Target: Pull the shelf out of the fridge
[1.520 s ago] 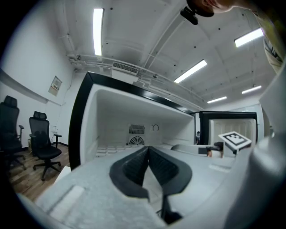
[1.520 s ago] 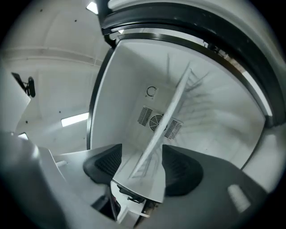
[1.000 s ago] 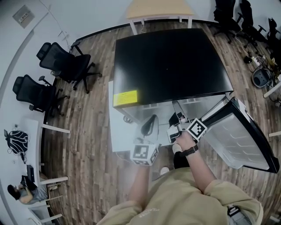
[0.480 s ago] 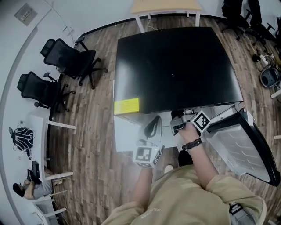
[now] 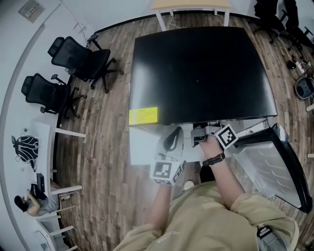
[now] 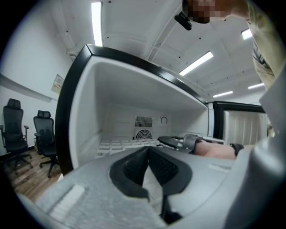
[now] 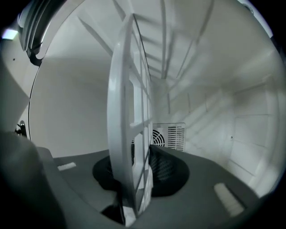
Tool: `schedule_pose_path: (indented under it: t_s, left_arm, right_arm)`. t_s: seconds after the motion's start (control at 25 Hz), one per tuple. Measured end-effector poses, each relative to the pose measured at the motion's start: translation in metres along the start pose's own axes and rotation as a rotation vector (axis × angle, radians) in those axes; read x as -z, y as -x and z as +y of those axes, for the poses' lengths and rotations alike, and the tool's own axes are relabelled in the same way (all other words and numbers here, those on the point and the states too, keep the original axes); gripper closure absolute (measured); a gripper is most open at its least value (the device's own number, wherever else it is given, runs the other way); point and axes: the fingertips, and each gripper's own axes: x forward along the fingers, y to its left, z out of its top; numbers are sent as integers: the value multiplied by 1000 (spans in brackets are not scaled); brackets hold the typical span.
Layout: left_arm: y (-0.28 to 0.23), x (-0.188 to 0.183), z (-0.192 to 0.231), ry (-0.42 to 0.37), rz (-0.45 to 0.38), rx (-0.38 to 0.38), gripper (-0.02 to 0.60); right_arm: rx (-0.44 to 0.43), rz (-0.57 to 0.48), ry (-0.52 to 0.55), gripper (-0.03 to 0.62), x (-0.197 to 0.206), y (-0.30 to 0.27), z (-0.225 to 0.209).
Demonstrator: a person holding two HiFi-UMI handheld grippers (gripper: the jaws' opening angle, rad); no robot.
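Note:
The fridge (image 5: 196,73) has a black top and its door (image 5: 267,166) swung open to the right. My right gripper (image 5: 198,133) reaches into the opening under the top's front edge. In the right gripper view the white wire shelf (image 7: 123,134) stands edge-on between the jaws, and the right gripper (image 7: 140,154) is closing on its front rim, pads against it. My left gripper (image 5: 171,139) hangs in front of the opening, left of the right one. In its own view the left gripper (image 6: 147,150) is shut on nothing, and the shelf (image 6: 120,145) and the right gripper (image 6: 178,142) show beyond it.
Two black office chairs (image 5: 78,56) (image 5: 44,93) stand on the wood floor to the fridge's left. A wooden table (image 5: 191,5) is behind the fridge, a white desk (image 5: 46,142) at far left. A fan grille (image 7: 172,136) sits on the fridge's back wall.
My right gripper has moved forward, deeper under the fridge's top edge. The left gripper has stayed about where it was.

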Motion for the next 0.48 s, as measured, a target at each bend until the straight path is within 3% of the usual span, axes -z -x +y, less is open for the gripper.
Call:
schedule_pose_path:
  t_s: [0.16,0.28,0.48]
  left_arm:
    - [4,-3,-2,0,0,7,583]
    - [7,-6,-8,-6,0,26,583]
    - [13,-11,-18,-19,-11,32,583]
  right_arm:
    - [43,30,2,513,3,0,-3]
    - [87,58,3,568,5,1,-6]
    - [98,39,-20,568,3,7,-7]
